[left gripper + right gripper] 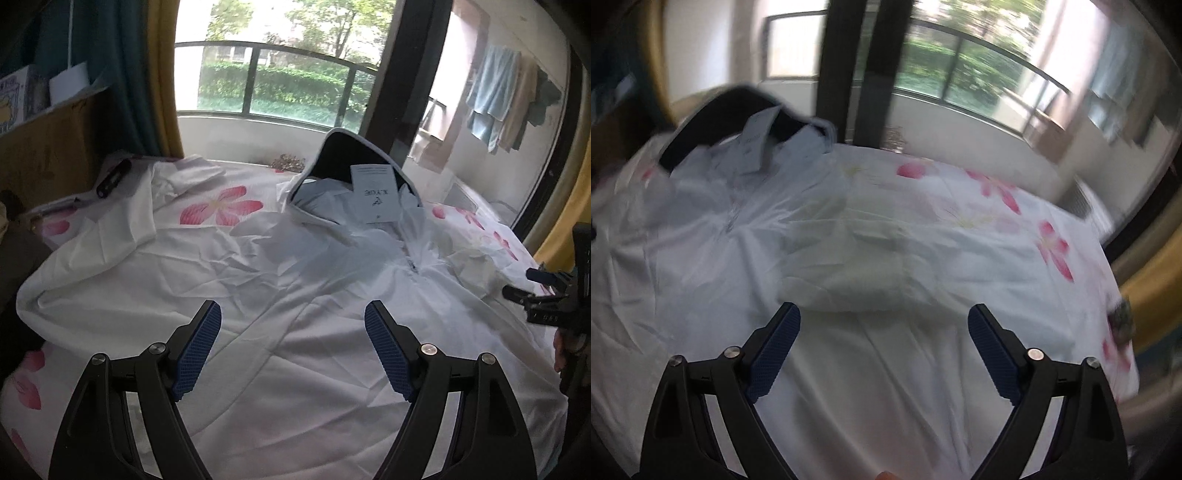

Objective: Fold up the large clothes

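Observation:
A large white hooded jacket (332, 280) lies spread flat on the bed, front up, its dark-lined hood (351, 158) propped at the far end with a paper tag (375, 194) on it. One sleeve (110, 229) stretches to the left. My left gripper (293, 314) hovers open above the jacket's lower body, nothing between its blue pads. In the blurred right wrist view my right gripper (884, 314) stands open over the jacket (701, 240) near its folded right sleeve (857, 273), holding nothing. The right gripper's black frame (554, 295) shows at the right edge of the left wrist view.
The bed carries a white sheet with pink flowers (221, 206). A dark slim object (112, 179) lies at the far left by a wooden shelf (48, 147). A window with a railing (280, 74) is behind; towels (495, 96) hang at right.

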Motion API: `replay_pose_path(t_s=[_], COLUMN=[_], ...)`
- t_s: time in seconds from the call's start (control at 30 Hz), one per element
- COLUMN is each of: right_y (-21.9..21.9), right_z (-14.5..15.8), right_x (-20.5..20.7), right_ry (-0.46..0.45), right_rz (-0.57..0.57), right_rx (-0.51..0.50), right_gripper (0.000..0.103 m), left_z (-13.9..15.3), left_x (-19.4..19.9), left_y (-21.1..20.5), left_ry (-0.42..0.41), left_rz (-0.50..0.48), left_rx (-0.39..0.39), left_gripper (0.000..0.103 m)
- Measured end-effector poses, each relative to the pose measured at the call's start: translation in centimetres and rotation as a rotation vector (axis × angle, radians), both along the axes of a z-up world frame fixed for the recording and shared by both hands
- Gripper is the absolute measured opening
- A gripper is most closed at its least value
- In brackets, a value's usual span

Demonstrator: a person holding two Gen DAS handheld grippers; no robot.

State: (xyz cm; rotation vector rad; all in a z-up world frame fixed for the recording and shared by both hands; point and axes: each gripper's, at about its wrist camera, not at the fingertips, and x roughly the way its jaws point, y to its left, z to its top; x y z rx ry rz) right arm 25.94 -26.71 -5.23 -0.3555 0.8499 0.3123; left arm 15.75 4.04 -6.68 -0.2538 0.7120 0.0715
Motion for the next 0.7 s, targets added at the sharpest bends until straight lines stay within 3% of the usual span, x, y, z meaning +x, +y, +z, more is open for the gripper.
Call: replay_pose_path(t_s=[0.07, 0.17, 0.3, 0.37, 0.43, 0.7], right_y=[1.3, 3.0, 3.7, 3.8, 3.8, 5.0], right_z=[-0.7, -2.0, -2.7, -2.7, -2.6, 2.8], right_x=[0.0, 0.0, 0.1, 0.3, 0.4, -0.7], right_ry=[0.011, 0.043, 0.056, 0.064, 0.057, -0.069], right_rz=[0.05, 0.119, 0.157, 0.166, 0.156, 0.135], right_rx=[-0.034, -0.076, -0.059, -0.043, -0.035, 0.046], right_gripper=[0.074, 0.065, 0.043, 0.019, 0.006, 0.004], left_z=[-0.2, -0.5, -0.7, -0.7, -0.5, 0.8], left_x=[0.2, 0.2, 0.2, 0.2, 0.0, -1.5], left_y=[0.3, 0.4, 0.4, 0.3, 0.3, 2.2], left_ry=[0.003, 0.009, 0.023, 0.026, 0.024, -0.012], left_rz=[0.004, 0.003, 0.007, 0.0, -0.009, 0.002], left_rx=[-0.005, -0.007, 0.001, 0.009, 0.019, 0.007], left_gripper=[0.083, 0.083, 0.083, 0.083, 0.083, 0.083])
